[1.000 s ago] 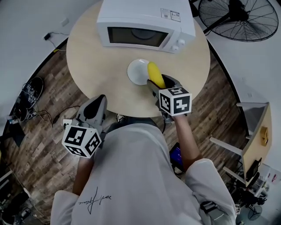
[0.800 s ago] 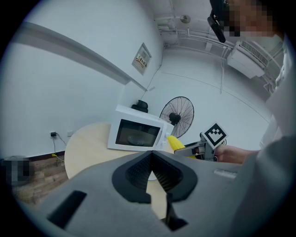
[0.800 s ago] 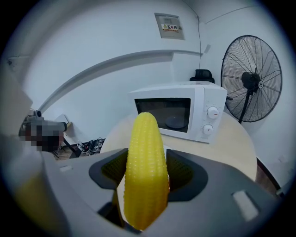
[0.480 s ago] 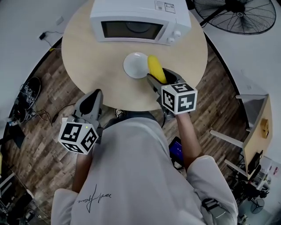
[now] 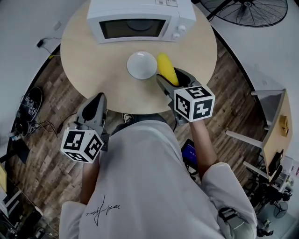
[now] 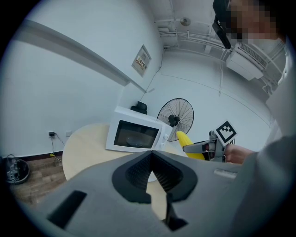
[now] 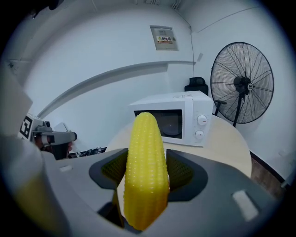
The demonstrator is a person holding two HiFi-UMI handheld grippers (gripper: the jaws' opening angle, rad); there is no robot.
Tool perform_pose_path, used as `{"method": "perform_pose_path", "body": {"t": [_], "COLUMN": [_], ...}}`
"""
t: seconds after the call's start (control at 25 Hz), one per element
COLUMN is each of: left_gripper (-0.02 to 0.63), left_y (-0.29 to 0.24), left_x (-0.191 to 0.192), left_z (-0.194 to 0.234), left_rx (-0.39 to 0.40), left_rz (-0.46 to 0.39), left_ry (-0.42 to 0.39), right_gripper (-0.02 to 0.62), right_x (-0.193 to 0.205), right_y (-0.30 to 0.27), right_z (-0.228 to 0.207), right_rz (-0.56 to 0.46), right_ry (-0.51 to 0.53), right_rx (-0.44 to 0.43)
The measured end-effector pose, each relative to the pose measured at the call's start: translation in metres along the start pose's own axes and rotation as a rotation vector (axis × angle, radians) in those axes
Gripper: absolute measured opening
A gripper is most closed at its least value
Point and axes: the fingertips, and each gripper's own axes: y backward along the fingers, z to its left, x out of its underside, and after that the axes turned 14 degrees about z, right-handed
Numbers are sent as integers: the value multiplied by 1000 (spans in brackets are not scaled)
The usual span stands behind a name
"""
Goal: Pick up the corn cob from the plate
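My right gripper [image 5: 171,83] is shut on the yellow corn cob [image 5: 166,68] and holds it in the air just right of the white plate [image 5: 141,65] on the round table [image 5: 88,60]. In the right gripper view the corn cob [image 7: 144,171] stands tip-up between the two pads of the right gripper [image 7: 145,163]. The plate has nothing on it. My left gripper [image 5: 96,101] hangs over the table's near edge, at the left, jaws together and empty. From the left gripper view the corn cob [image 6: 188,140] shows in the right gripper [image 6: 200,148].
A white microwave [image 5: 140,21] stands at the back of the table, door closed. A black floor fan [image 5: 247,11] is off the table at the back right. A wooden shelf unit [image 5: 273,126] is at the right, and cables and shoes [image 5: 28,107] lie on the floor at the left.
The right gripper has lifted the corn cob off the plate's right edge, up and slightly right. The left gripper has stayed where it was.
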Motion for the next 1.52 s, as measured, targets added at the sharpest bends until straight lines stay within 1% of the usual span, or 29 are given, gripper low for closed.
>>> {"method": "perform_pose_path", "body": {"t": [0.24,0.44,0.56,0.88,0.96,1.04,1.12,1.24,1.52], "left_gripper": [-3,-3,-3,-3,-3,-8,-8,-8,-9], "left_y": [-2,10,13,15,16,19,22,23,22], "left_x": [-2,-9,-12,-4,-3,-4,-4,-4,-4], "left_z": [0,-5,-4,-8,-6,0,7,10,13], "left_rx": [2,-3,-8,-3,-24,-68,-95,-100,-123], "left_rz": [-4,-59,-74,-59,-53,-53,-56,-51,-43], "left_ry": [1,9,13,11,-2,-13,-2,9,9], "right_gripper": [270,270,270,270,270,270,268,268,268], "right_x": [1,7,10,20,22,24,26,28,22], "right_y": [12,26,32,55,60,65,68,70,74], "right_z": [0,-1,0,2,1,-1,-1,-1,2], "right_rz": [-51,-96,-124,-199,-215,-232,-237,-237,-244], "right_ry": [-35,-59,-74,-93,-103,-104,-99,-95,-82], "right_rx": [-8,-1,-2,11,26,51,65,68,33]}}
